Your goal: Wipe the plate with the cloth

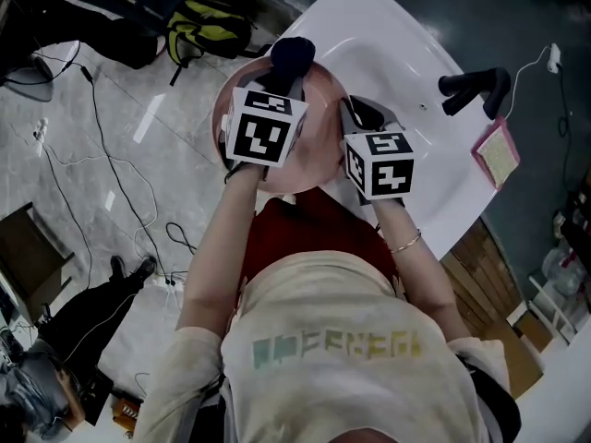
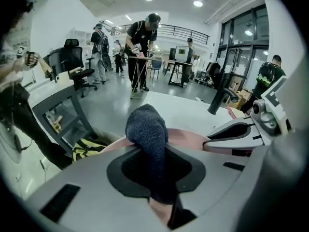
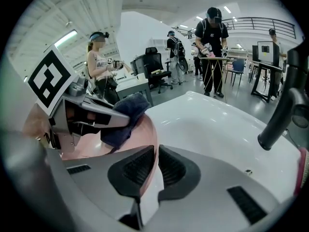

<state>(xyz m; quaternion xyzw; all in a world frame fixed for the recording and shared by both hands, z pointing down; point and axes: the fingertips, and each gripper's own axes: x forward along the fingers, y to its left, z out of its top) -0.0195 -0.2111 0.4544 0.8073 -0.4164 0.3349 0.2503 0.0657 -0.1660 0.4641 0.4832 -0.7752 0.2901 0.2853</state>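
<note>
White sink (image 1: pixel 406 53) fills the top of the head view, with a black faucet (image 1: pixel 476 89) and a pink sponge (image 1: pixel 497 152) on its right edge and grey floor to the left. The pink plate (image 1: pixel 319 146) is held over the sink's near left corner. The left gripper (image 1: pixel 286 77) reaches over it with a dark blue cloth (image 1: pixel 292 55) bunched at its tip, and the right gripper (image 1: pixel 355 113) meets the plate's right side

Left gripper view: the jaws are clenched on the cloth (image 2: pixel 147 129), which sticks out past them as a rounded wad, with the plate (image 2: pixel 188 138) just beneath and behind it. Whether the wad presses on the plate cannot be told here

Right gripper view: the jaws are pinched on the plate's rim (image 3: pixel 153 149), which runs edge-on between the pads. The cloth (image 3: pixel 125 117) lies against the plate's face near its far side

Wiping looks to be under way. To do it well, the right grip should probably stay firm and level so the plate does not pivot on its rim. The left should tilt so the wad lies flat on the face, then sweep in overlapping passes toward the clamped edge. Too much pressure far from the clamp could lever the plate loose
</note>
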